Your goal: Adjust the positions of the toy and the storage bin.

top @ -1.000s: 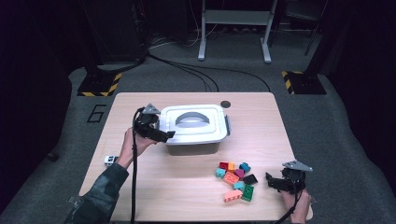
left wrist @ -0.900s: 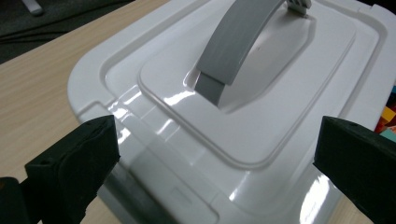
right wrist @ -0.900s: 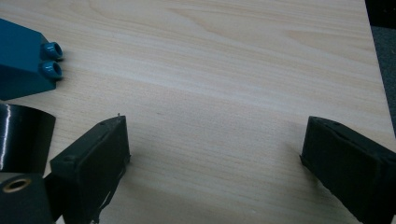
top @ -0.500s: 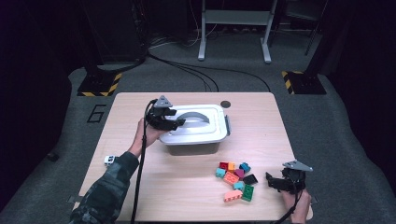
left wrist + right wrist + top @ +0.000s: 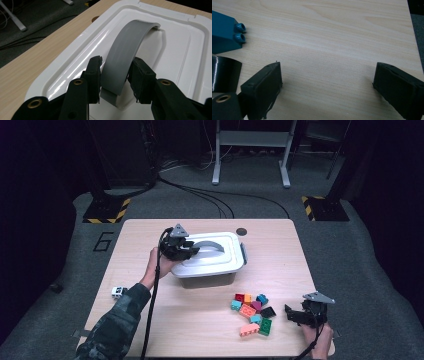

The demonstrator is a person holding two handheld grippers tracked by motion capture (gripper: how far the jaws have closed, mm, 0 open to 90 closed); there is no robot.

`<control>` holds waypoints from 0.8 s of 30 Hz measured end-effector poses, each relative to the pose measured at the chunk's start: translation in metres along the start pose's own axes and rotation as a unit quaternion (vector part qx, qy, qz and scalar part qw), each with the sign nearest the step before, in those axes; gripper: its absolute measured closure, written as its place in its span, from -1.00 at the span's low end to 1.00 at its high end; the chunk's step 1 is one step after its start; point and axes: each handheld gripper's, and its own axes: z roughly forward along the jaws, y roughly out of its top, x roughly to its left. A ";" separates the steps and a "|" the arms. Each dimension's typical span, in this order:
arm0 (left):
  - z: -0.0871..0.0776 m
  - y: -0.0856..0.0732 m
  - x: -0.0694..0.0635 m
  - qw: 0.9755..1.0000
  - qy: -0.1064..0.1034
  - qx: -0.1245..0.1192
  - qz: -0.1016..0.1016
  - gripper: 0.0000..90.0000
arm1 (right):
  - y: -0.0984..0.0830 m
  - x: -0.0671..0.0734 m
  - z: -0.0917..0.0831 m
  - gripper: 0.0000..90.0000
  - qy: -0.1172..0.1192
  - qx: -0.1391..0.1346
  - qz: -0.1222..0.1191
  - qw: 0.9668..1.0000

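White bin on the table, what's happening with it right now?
A person works two handheld tools at a wooden table. The left tool has just been closing on the grey handle of the white bin's lid, and its pads now sit against the handle on both sides; the lid is still on the bin. The right tool rests open on the table near the person's edge, beside a pile of coloured bricks, holding nothing. A small white toy car sits left of the bin.

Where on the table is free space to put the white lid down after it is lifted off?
Bare wood lies between the white box and the table's right edge, and along the near edge left of the bricks. It is crowded around the bricks, beside the right gripper. The left gripper clamps the lid's grey handle.
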 end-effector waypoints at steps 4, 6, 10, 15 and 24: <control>-0.002 0.001 -0.008 1.000 0.010 0.006 -0.007 0.41 | 0.000 0.000 0.000 -0.84 0.000 0.000 0.001 1.000; -0.003 0.003 -0.013 1.000 0.021 0.018 -0.001 0.43 | 0.000 0.000 0.000 -0.84 0.000 0.000 0.001 1.000; -0.002 0.005 -0.026 0.999 0.035 0.025 0.002 0.45 | 0.000 0.000 0.000 -0.84 -0.001 0.000 0.001 1.000; -0.001 0.008 -0.035 0.999 0.035 0.029 0.012 0.46 | 0.000 0.000 0.000 -0.83 -0.001 0.000 0.000 1.000; 0.007 0.024 -0.033 0.999 -0.009 0.000 0.036 0.10 | 0.000 0.000 0.000 -0.83 0.000 0.000 0.000 1.000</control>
